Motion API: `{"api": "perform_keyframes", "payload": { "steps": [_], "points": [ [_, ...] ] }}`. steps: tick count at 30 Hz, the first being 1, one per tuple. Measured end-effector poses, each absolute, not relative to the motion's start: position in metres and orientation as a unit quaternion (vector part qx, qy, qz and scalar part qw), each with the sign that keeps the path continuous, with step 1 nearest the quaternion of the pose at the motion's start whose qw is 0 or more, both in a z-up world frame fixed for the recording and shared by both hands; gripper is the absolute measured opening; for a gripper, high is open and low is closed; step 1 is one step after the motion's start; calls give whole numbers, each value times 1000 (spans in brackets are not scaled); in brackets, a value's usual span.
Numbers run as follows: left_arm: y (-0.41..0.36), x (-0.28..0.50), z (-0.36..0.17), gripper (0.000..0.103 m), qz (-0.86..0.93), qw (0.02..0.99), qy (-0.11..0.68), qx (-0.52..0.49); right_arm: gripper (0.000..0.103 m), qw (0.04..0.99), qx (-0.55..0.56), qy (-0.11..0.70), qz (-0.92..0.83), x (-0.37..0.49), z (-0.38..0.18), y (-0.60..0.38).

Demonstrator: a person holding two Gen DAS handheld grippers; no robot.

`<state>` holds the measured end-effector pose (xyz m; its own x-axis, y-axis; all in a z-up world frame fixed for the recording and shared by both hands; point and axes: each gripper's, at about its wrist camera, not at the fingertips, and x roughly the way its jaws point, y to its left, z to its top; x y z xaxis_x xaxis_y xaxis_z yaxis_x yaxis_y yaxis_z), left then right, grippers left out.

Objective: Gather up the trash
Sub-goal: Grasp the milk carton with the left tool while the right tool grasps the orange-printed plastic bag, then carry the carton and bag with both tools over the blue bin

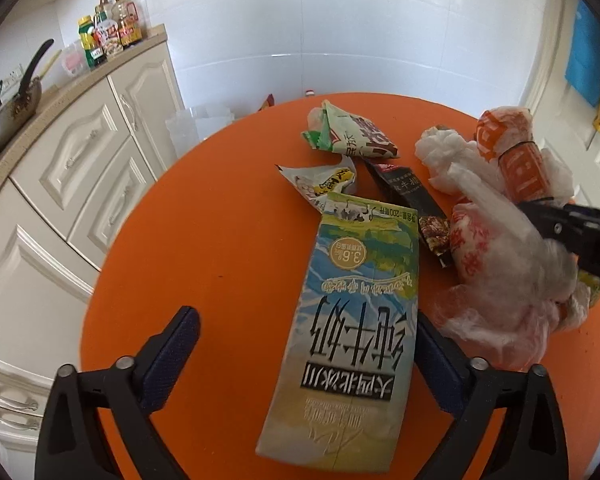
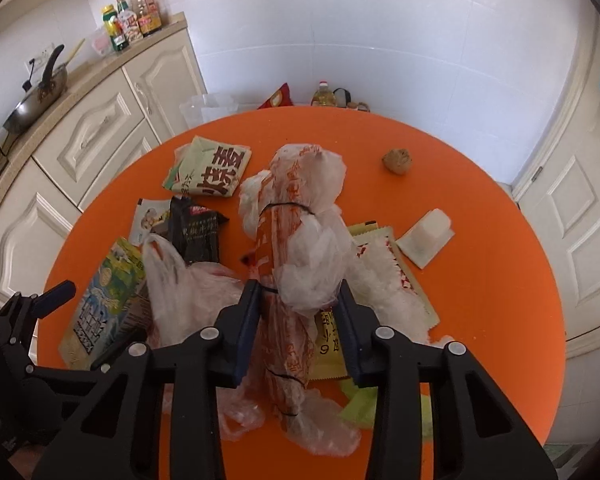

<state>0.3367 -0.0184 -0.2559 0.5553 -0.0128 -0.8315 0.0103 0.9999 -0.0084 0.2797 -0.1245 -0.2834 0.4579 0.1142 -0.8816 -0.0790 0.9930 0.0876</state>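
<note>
Trash lies on a round orange table (image 1: 228, 248). A flattened milk carton (image 1: 348, 328) lies between the fingers of my open left gripper (image 1: 308, 332), which does not grip it; it also shows in the right wrist view (image 2: 104, 296). My right gripper (image 2: 298, 300) is shut on a rolled orange-and-white plastic bag bundle (image 2: 296, 232) and holds it above the table; it also shows in the left wrist view (image 1: 516, 160). A green-and-white wrapper (image 1: 352, 136), a small white-yellow packet (image 1: 320, 184) and a dark snack wrapper (image 1: 416, 204) lie beyond the carton.
White cabinets (image 1: 80, 168) with a pan (image 1: 12, 120) and bottles (image 1: 108, 32) stand to the left. A walnut (image 2: 398, 162), a white plastic cup (image 2: 426, 238) and yellow-green wrappers (image 2: 332, 344) lie on the right half of the table. A clear bin (image 2: 210, 110) stands behind the table.
</note>
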Motion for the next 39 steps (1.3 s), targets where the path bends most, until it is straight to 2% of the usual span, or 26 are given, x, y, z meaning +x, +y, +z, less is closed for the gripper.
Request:
{"api": "perform_keyframes", "payload": {
  "steps": [1,2,5,14,27,34,39],
  "points": [
    [-17,339,-259,76,-15,879,476,-11,30,853,19,518,61,278,-285,-125],
    [-15,339,-260,68,-15,879,476,-18,26,855,23,514,62,275,-283,-126],
    [-5,337,-260,46,-14,880,474,-29,26,862,52,500,68,266,-276,-137],
    [17,308,-258,46,-14,886,459,-62,26,878,112,454,97,237,-244,-155],
    [27,219,-191,45,-35,915,399,-54,26,897,138,398,136,201,-198,-157],
    [5,171,-143,45,-71,932,355,-36,26,909,169,360,128,172,-170,-192],
    [-30,140,-128,46,-112,934,339,-13,26,917,181,341,101,148,-161,-229]
  ]
}}
